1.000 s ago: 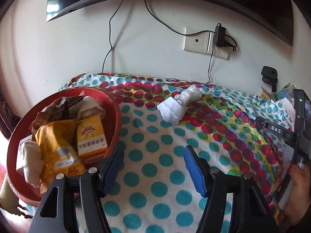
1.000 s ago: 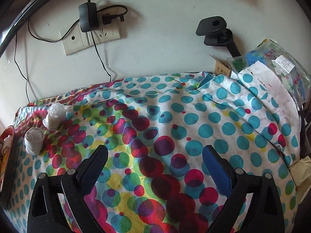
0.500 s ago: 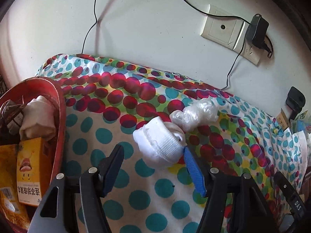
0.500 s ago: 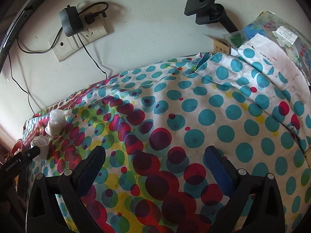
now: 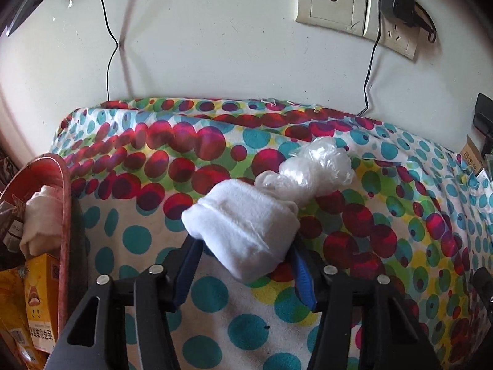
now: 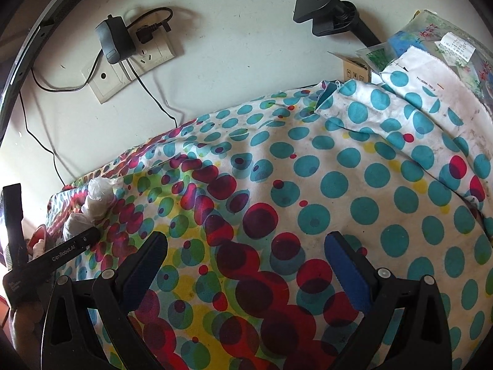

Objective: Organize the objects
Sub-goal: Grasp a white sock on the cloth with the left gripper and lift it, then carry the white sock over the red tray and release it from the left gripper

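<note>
In my left wrist view, low centre of the frame, the left claw (image 5: 245,254) has its jaws closing with the rolled white sock (image 5: 243,231) between them; the blue pads sit right at its sides, though I cannot tell whether they press yet. The sock lies on the dotted cloth (image 5: 215,323) covering the tabletop, touching a crumpled clear plastic bag (image 5: 314,169) just above and right of it. At the left edge, the red basket (image 5: 64,215) holds a yellow box (image 5: 41,302) and a pale cloth bundle (image 5: 40,219). In my right wrist view the right claw (image 6: 246,265) stands wide open over bare cloth at the bottom, gripping nothing.
</note>
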Available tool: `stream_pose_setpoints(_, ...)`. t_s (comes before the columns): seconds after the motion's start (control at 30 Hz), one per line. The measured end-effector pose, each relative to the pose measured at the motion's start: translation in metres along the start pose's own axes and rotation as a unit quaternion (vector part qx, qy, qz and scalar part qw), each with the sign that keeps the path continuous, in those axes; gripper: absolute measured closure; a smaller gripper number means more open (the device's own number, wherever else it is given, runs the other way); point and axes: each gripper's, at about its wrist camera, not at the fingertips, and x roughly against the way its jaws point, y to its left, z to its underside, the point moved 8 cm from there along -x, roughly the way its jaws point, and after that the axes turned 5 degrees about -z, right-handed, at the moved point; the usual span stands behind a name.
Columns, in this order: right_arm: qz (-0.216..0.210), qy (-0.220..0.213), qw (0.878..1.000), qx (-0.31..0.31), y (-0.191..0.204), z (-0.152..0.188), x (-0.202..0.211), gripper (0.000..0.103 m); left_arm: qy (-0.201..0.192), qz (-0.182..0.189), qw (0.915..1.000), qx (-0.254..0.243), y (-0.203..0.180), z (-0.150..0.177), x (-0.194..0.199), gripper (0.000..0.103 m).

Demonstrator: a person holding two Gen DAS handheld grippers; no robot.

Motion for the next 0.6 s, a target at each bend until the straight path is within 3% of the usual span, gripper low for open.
stream_pose_setpoints(0.07,0.001,0.001,1.000,0.001,0.000,0.000,0.000,0.001,0.001,0.005,1.0000,-0.003,0.000,0.001,0.001,0.058)
stream_pose_setpoints(0.1,0.002,0.001,1.000,0.001,0.000,0.000,0.000,0.001,-0.004,-0.001,1.0000,-0.008,0.001,0.000,0.003,0.067)
stream_pose_setpoints(0.37,0.004,0.002,1.000,0.003,0.000,0.000,0.000,0.001,-0.072,0.020,0.9971,-0.012,0.014,-0.003,0.067,0.067)
stream_pose_setpoints(0.6,0.006,0.006,1.000,0.003,0.000,0.000,-0.002,0.001,-0.087,0.015,0.9955,-0.032,0.032,0.026,0.109,0.067)
